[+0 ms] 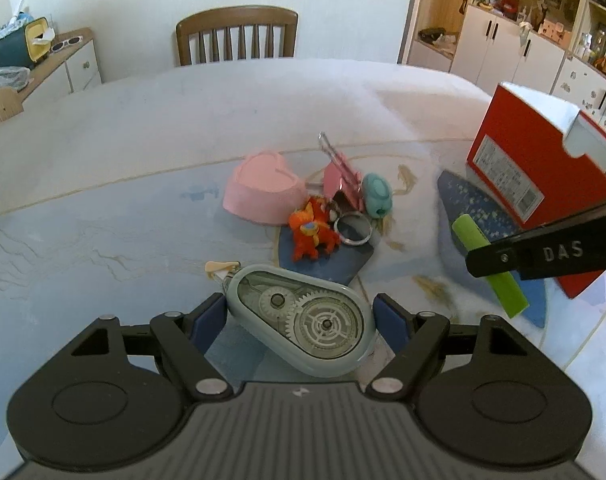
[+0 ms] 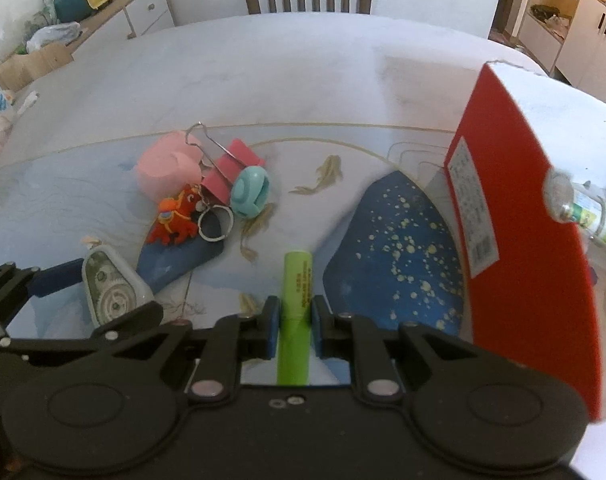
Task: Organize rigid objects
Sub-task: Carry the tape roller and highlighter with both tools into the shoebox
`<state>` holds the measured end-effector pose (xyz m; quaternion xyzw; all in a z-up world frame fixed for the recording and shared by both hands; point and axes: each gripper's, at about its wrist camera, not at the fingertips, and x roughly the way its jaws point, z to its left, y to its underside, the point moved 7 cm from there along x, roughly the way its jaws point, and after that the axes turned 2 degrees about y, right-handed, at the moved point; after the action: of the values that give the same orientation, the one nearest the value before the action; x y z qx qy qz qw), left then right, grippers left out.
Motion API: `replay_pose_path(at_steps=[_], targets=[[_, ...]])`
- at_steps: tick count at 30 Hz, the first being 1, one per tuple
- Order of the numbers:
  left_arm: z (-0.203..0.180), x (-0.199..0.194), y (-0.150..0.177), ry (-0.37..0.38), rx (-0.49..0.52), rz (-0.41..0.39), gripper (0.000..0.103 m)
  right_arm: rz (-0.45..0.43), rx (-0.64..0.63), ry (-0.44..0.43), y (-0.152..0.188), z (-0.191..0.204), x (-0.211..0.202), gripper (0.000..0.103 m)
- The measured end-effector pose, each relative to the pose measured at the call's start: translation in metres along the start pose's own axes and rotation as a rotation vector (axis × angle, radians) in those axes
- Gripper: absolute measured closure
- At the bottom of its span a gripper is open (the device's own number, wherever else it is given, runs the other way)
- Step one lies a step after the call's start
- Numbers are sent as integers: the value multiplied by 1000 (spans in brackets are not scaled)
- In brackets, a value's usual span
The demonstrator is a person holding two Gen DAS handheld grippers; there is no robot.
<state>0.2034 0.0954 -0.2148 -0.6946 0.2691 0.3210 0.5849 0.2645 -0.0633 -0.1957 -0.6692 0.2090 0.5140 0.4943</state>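
A grey-green correction tape dispenser [image 1: 303, 320] lies between the blue pads [image 1: 209, 318] of my left gripper [image 1: 299, 314], which press on its two sides; the right wrist view shows the same dispenser [image 2: 109, 284] in the left gripper [image 2: 103, 294]. My right gripper [image 2: 295, 314] is shut on a lime green marker [image 2: 297, 276] held just above the tablecloth. In the left wrist view the green marker [image 1: 469, 232] sticks out both sides of the right gripper [image 1: 491, 258], beside the red box [image 1: 535, 168].
A pile sits mid-table: pink heart box [image 1: 263, 188], pink binder clip [image 1: 343, 180], teal round item [image 1: 377, 194], orange plush keychain [image 1: 313, 232] with its ring [image 1: 353, 230]. The open red box [image 2: 515, 240] at right holds a bottle [image 2: 591, 212]. A chair [image 1: 237, 34] stands behind.
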Motion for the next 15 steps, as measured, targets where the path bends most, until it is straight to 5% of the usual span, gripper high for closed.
replay_pose_path(at_steps=[15], targets=[[-32, -40, -30, 39, 4, -41, 23, -90, -3, -47, -10, -27, -73, 87]])
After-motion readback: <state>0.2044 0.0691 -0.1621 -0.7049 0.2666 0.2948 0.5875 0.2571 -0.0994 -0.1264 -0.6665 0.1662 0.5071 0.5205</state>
